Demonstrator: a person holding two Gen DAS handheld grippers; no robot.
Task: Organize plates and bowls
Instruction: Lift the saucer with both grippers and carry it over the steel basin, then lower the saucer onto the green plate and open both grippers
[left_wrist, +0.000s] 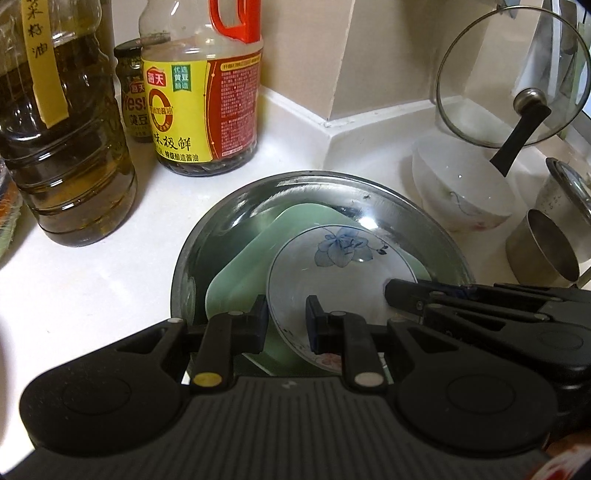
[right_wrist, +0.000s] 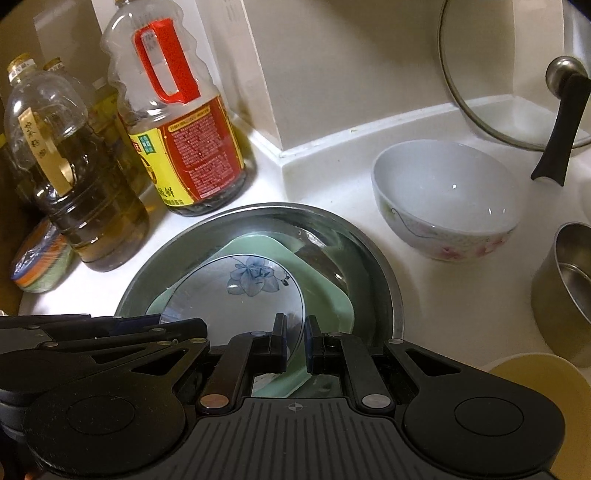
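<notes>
Both grippers tilt downward at lower frame, left gripper (left_wrist: 286, 319) and right gripper (right_wrist: 295, 341) jaws clamped on the flowered bowl's (left_wrist: 332, 266) rim.

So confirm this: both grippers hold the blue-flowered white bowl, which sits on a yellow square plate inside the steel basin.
Not quite: the square plate under the blue-flowered white bowl is pale green, not yellow, as the right wrist view shows. The rest stands: both grippers hold the bowl inside the steel basin.
</notes>
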